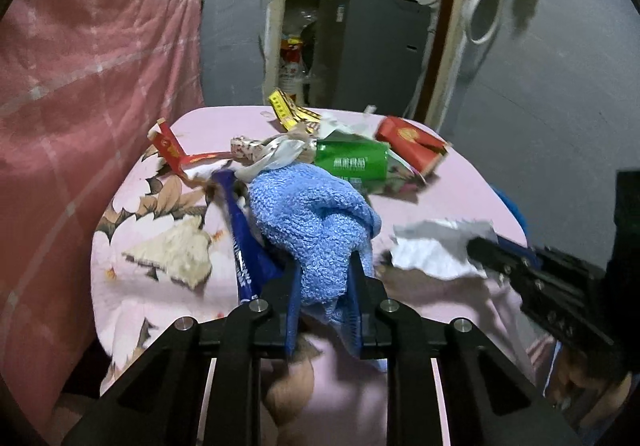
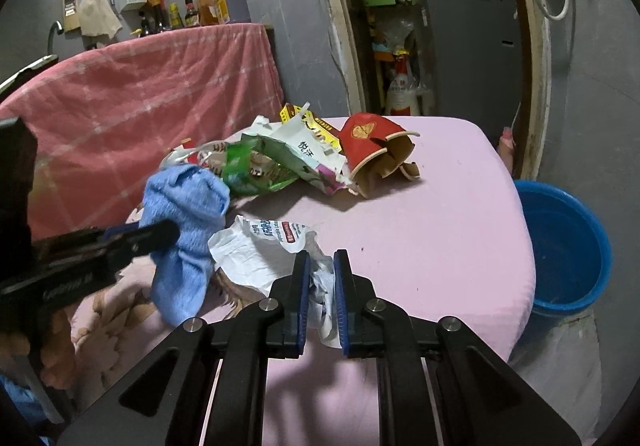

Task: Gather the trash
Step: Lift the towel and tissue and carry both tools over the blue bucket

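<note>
My left gripper (image 1: 324,278) is shut on a blue towel (image 1: 316,222), held above the pink table; it shows from the side in the right wrist view (image 2: 176,230) with the towel (image 2: 180,214) hanging from it. My right gripper (image 2: 321,274) is shut on a crumpled white wrapper (image 2: 260,250); it shows in the left wrist view (image 1: 480,246) with the wrapper (image 1: 436,250). A pile of trash lies further back: a green packet (image 1: 352,162), a torn red carton (image 2: 376,150), a white printed bag (image 2: 304,154) and yellow wrappers (image 1: 288,110).
The pink floral cloth covers the table (image 2: 440,230). A blue bucket (image 2: 568,246) stands on the floor off the table's right edge. A red checked cloth (image 2: 140,102) drapes furniture on the left. A doorway with a grey cabinet (image 2: 472,50) lies behind.
</note>
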`<act>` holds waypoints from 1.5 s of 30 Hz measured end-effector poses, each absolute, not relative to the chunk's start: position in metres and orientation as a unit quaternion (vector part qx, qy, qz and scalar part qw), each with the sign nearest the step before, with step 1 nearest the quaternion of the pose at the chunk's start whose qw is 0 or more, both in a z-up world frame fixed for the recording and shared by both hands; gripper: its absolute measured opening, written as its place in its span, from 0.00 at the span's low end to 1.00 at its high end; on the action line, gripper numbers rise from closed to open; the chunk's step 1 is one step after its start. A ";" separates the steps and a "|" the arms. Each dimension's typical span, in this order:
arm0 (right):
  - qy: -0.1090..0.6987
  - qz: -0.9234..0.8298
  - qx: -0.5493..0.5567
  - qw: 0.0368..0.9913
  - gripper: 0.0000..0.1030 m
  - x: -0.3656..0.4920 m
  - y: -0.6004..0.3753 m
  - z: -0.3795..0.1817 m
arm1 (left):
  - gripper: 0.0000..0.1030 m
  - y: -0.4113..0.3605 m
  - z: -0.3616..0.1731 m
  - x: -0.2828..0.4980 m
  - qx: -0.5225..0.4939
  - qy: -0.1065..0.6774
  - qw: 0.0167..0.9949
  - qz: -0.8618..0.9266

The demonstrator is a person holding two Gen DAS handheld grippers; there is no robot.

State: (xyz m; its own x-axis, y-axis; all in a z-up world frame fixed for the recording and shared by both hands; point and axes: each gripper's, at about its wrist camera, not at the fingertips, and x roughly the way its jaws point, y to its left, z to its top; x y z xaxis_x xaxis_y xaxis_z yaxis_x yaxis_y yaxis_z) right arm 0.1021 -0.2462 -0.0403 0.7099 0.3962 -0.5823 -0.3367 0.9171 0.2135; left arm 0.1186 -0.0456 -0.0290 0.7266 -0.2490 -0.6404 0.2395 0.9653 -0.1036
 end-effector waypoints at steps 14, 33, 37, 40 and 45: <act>0.319 0.190 0.054 0.927 0.10 0.087 -0.254 -0.041 | 0.21 -0.068 -0.042 0.089 0.058 0.325 0.935 -0.127; 0.301 0.185 0.051 0.934 0.10 0.081 -0.257 -0.039 | 0.16 -0.061 -0.042 0.094 0.036 0.313 0.942 -0.116; 0.276 0.180 0.050 0.943 0.10 0.073 -0.259 -0.033 | 0.12 -0.061 -0.034 0.085 0.027 0.298 0.947 -0.119; 0.249 0.168 0.047 0.953 0.10 0.064 -0.263 -0.025 | 0.11 -0.064 -0.024 0.076 0.017 0.275 0.953 -0.130; 0.201 0.146 0.054 0.967 0.10 0.054 -0.279 -0.009 | 0.11 -0.082 -0.005 0.067 0.020 0.229 0.962 -0.146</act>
State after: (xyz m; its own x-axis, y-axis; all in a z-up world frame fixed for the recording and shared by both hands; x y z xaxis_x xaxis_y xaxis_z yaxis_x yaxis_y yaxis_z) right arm 0.0542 -0.2793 -0.0086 0.8763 0.3039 -0.3739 -0.2605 0.9516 0.1631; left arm 0.0674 -0.0819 -0.0051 0.8528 -0.2711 -0.4464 0.2892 0.9568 -0.0287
